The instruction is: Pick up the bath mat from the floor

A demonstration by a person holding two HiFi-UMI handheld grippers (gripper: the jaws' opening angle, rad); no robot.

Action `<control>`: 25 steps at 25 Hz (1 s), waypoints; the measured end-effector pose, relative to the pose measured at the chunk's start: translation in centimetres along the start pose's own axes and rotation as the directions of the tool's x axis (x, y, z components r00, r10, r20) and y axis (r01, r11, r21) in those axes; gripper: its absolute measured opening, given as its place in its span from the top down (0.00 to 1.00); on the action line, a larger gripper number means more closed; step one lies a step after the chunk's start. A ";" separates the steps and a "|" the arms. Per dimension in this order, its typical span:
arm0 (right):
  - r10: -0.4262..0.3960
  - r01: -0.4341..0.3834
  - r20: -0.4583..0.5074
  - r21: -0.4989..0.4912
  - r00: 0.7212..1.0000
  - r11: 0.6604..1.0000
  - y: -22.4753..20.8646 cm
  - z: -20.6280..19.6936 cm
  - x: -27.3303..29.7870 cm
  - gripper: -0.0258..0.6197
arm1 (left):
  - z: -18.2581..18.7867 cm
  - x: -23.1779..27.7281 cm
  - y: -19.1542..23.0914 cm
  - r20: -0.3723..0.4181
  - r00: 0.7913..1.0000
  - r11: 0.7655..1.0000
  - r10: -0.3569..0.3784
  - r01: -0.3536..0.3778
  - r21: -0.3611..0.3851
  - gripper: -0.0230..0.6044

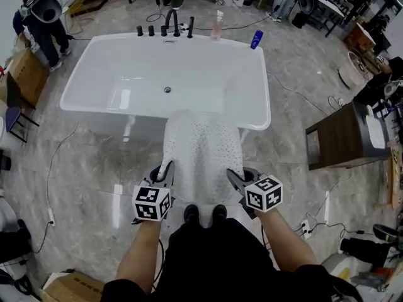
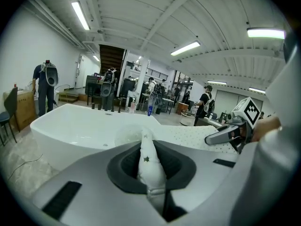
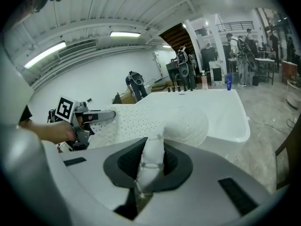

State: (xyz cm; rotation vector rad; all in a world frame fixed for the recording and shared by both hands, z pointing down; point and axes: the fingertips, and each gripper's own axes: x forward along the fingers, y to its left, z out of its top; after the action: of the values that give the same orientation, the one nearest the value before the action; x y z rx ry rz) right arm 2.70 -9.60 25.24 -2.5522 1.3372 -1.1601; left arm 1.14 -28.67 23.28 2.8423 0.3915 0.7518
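The white perforated bath mat (image 1: 201,146) is lifted off the floor and stretched between my two grippers, its far end draped over the near rim of the white bathtub (image 1: 94,99). My left gripper (image 1: 165,176) is shut on the mat's near left corner. My right gripper (image 1: 234,180) is shut on the near right corner. In the left gripper view a pinched fold of mat (image 2: 149,161) sits between the jaws. The right gripper view shows the same, with the mat (image 3: 151,163) bunched in the jaws and the left gripper (image 3: 94,117) across from it.
Black taps (image 1: 165,29), a pink bottle (image 1: 217,29) and a blue bottle (image 1: 256,39) line the tub's far rim. A dark wooden cabinet (image 1: 340,137) stands at the right. A person (image 1: 39,24) stands at the far left. Cables cross the marble floor (image 1: 82,162). My shoes (image 1: 203,214) are just below the mat.
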 end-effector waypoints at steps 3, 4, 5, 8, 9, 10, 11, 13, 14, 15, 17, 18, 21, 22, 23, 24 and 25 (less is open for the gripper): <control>0.016 -0.015 0.031 -0.039 0.999 0.999 0.0 1.5 -0.8 0.90 | 1.2 -0.1 -0.7 0.006 1.000 1.000 0.016 -0.016 0.013 0.91; 0.020 -0.018 0.045 -0.044 0.999 0.999 -0.2 2.0 -1.0 0.90 | 1.6 -0.1 -0.9 0.007 1.000 1.000 0.025 -0.025 0.013 0.91; 0.023 -0.020 0.059 -0.046 0.998 0.999 -0.5 2.4 -1.3 0.90 | 1.9 -0.1 -1.2 0.009 0.999 0.999 0.033 -0.033 0.009 0.91; 0.035 -0.031 0.077 -0.048 0.996 0.998 -1.6 2.9 -2.4 0.90 | 3.0 0.5 -2.7 0.022 0.998 0.998 0.054 -0.053 -0.019 0.91; 0.041 -0.038 0.077 -0.052 0.996 0.998 -2.0 2.9 -2.7 0.90 | 3.3 0.7 -3.4 0.025 0.998 0.998 0.060 -0.060 -0.021 0.91; 0.048 -0.044 0.078 -0.056 0.996 0.997 -2.4 2.9 -3.1 0.90 | 3.7 1.0 -4.1 0.030 0.997 0.998 0.064 -0.064 -0.016 0.91; 0.056 -0.051 0.082 -0.056 0.995 0.997 -3.0 3.0 -3.5 0.90 | 4.1 1.2 -4.9 0.039 0.997 0.998 0.066 -0.066 -0.009 0.91; 0.069 -0.065 0.100 -0.040 0.993 0.997 -4.2 3.5 -4.2 0.90 | 5.1 1.4 -6.3 0.061 0.996 0.998 0.067 -0.067 0.001 0.91; 0.075 -0.073 0.111 -0.026 0.991 0.997 -4.8 4.0 -4.5 0.90 | 5.5 1.5 -6.9 0.072 0.995 0.998 0.069 -0.069 0.003 0.91; 0.082 -0.081 0.121 -0.012 0.989 0.997 -5.4 4.6 -4.7 0.90 | 5.8 1.5 -7.2 0.079 0.994 0.997 0.074 -0.075 0.005 0.91; 0.100 -0.102 0.146 0.002 0.984 0.995 -6.1 5.9 -5.2 0.90 | 6.2 1.3 -7.8 0.089 0.992 0.995 0.093 -0.094 0.008 0.91; 0.111 -0.112 0.161 0.001 0.981 0.994 -6.4 6.5 -5.5 0.90 | 6.3 1.2 -8.1 0.095 0.990 0.994 0.104 -0.105 0.005 0.91; 0.139 -0.139 0.204 -0.013 0.969 0.990 -6.8 8.0 -7.0 0.90 | 6.8 0.9 -9.0 0.117 0.985 0.992 0.128 -0.126 -0.032 0.91; 0.145 -0.145 0.213 -0.020 0.966 0.989 -6.9 8.2 -7.5 0.90 | 7.0 0.8 -9.3 0.123 0.983 0.991 0.134 -0.129 -0.043 0.91; 0.150 -0.147 0.221 -0.027 0.964 0.989 -6.9 8.4 -8.1 0.90 | 7.4 0.8 -9.7 0.130 0.982 0.990 0.137 -0.131 -0.051 0.91; 0.151 -0.147 0.229 -0.037 0.962 0.988 -7.0 8.7 -8.6 0.90 | 7.9 0.8 -9.9 0.137 0.981 0.990 0.137 -0.131 -0.053 0.91; 0.149 -0.142 0.238 -0.046 0.960 0.989 -7.0 8.9 -9.1 0.90 | 8.4 0.9 -10.1 0.142 0.981 0.990 0.136 -0.129 -0.053 0.91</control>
State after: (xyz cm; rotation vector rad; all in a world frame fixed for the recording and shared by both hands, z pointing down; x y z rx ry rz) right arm 10.00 -1.22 15.85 -2.4656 1.4599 -0.7820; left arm 4.04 -19.69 14.16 2.8804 0.1636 0.5626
